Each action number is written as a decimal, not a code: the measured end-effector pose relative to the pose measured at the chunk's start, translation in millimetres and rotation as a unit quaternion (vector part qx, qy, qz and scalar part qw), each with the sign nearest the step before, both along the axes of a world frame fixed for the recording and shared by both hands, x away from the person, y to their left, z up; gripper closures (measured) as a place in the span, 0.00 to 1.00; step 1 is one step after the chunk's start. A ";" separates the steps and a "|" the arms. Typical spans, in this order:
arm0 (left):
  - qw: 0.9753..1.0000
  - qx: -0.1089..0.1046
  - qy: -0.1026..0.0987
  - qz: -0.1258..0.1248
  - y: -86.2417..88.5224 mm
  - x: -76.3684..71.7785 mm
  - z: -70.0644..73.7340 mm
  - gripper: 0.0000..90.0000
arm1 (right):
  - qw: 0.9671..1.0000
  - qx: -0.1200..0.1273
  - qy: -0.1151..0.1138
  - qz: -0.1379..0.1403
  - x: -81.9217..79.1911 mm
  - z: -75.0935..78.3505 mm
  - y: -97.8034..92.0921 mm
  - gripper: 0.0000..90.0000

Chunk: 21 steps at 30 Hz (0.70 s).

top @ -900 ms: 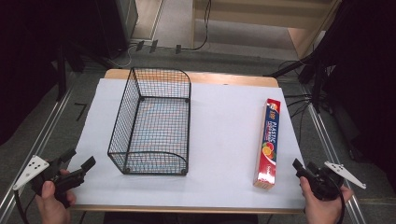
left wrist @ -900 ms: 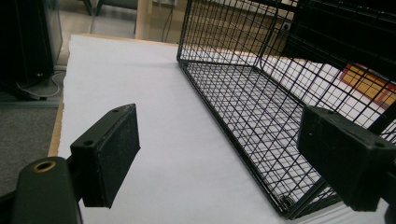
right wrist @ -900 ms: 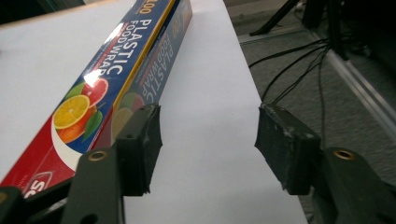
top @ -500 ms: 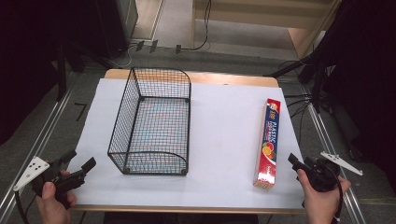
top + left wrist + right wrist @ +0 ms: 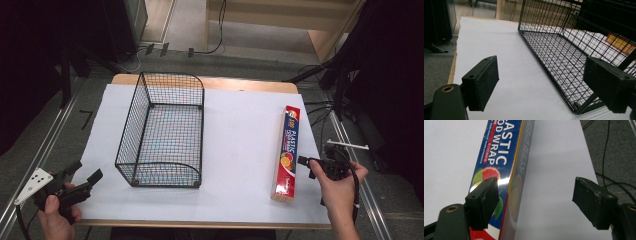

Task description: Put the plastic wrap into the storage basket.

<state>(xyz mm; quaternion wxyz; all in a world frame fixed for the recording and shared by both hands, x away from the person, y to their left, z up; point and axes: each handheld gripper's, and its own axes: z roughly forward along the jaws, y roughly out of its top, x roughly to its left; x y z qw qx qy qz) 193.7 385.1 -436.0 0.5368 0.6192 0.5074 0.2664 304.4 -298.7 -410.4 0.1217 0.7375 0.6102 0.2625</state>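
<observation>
Two tongs in play here, both with jaws standing wide apart and nothing between them. The right gripper [image 5: 306,167] has slid in toward the plastic wrap box [image 5: 287,152] over the last second; earlier it hung back off the table's near right corner, now its tips sit just beside the box's near end. In the right gripper view the box [image 5: 501,170] lies ahead with one jaw over its near corner, the other out over bare white sheet, so my guess is a grab on the box is being lined up, probably to drop it in the wire basket [image 5: 162,132].

The left gripper [image 5: 85,172] hasn't really budged; it's parked at the near left corner, with the basket [image 5: 564,62] ahead and off to its right, clearly apart from it.

Hard to tell: whether the right jaw is touching the box or just floating above it. The box's near end is cut off in the right gripper view, and the basket is empty as far as I can see.
</observation>
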 end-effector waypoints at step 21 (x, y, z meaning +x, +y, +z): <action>1.000 0.001 -0.001 0.000 1.3 -0.7 0.9 0.15 | 0.995 -0.012 0.096 -0.006 56.8 14.4 29.7 0.27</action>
